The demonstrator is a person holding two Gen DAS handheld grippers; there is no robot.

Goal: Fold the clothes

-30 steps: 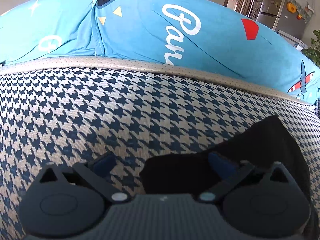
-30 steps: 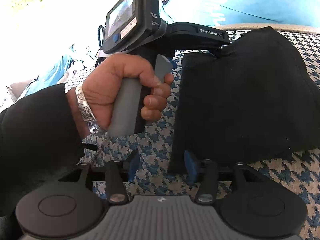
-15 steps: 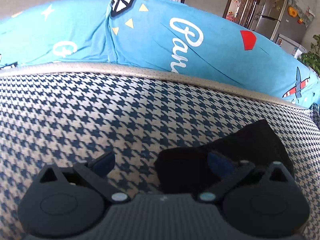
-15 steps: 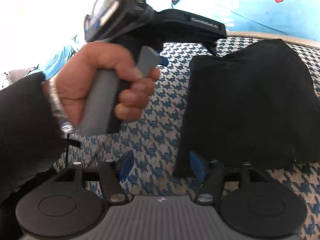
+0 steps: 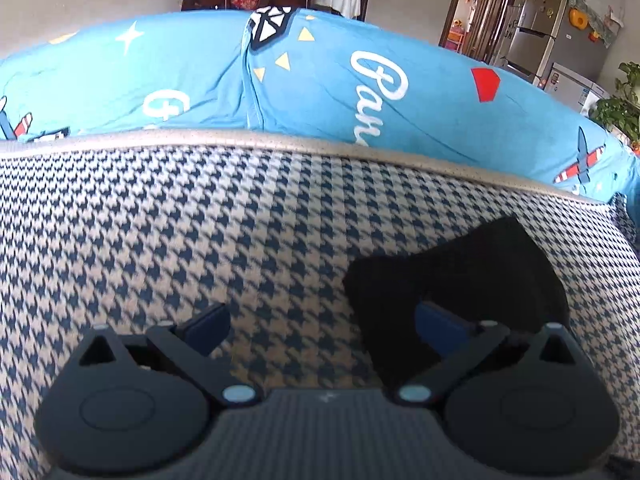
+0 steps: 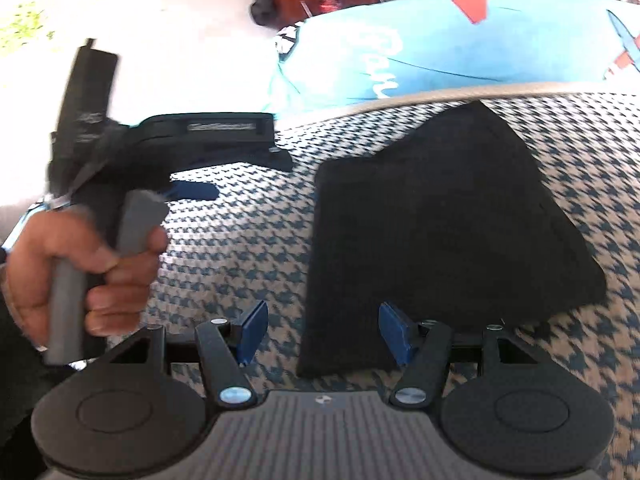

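1. The black cloth (image 6: 448, 232) lies folded flat on the houndstooth cushion (image 6: 240, 256), its far corner close to the cushion's beige piping (image 5: 320, 144). In the left wrist view the cloth (image 5: 460, 280) is a dark mass low on the right.
2. The right hand-held gripper (image 6: 324, 330) hangs just over the cloth's near left corner with its blue pads (image 6: 394, 332) spread apart; one pad is over the cloth's near edge, the other over bare cushion to the cloth's left. Nothing is between them.
3. The left hand-held gripper (image 5: 320, 324) is also spread wide and holds nothing. Its right pad (image 5: 438, 326) shows in front of the cloth, its left pad over bare cushion. Whether the right pad touches the cloth cannot be told.
4. In the right wrist view, the left hand-held gripper (image 6: 192, 191) appears left of the cloth, clear of it, blurred, with a hand (image 6: 80, 272) wrapped around its grey handle.
5. Beyond the cloth, past the piping, runs a blue printed cover (image 5: 360, 92) with white script, stars and planes.
6. Further behind the cloth are a doorway (image 5: 480, 8), a fridge (image 5: 560, 36) and a plant (image 5: 620, 100).
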